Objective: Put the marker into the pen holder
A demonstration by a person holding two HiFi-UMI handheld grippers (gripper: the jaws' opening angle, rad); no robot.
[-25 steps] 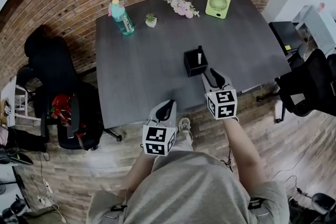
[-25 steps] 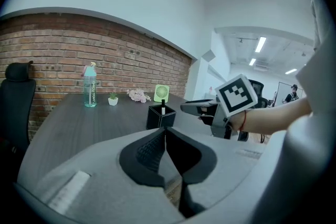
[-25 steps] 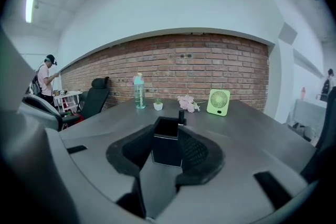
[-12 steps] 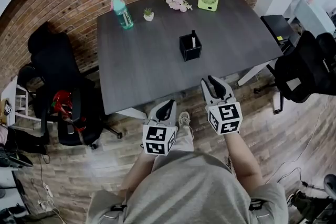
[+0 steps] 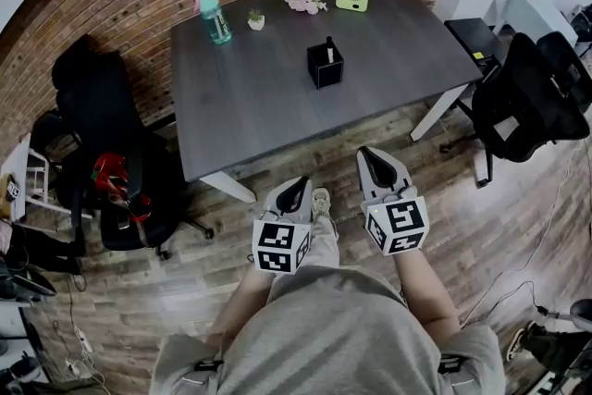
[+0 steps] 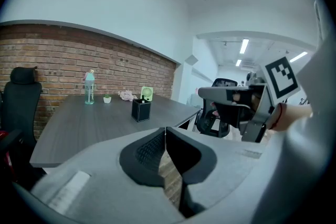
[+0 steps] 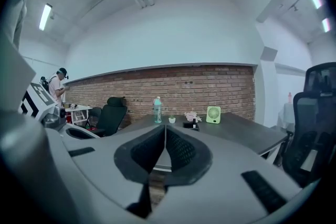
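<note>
Now left gripper (image 5: 300,185) fingers together; right gripper (image 5: 370,157) level, fingers just closed, empty.

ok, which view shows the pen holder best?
Head view: it looks down into the pen holder, with the marker standing inside. Left gripper view shows it small and side-on; right gripper view shows it tiny and far off.

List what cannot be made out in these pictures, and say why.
1. The marker: in the head view only its top shows; the wall of the pen holder hides the rest.
2. Label on the bottle: too small to read in every view.
3. The red object on the chair: head view, too small to identify.
4. Inside of the pen holder: both gripper views, hidden by its own walls.
</note>
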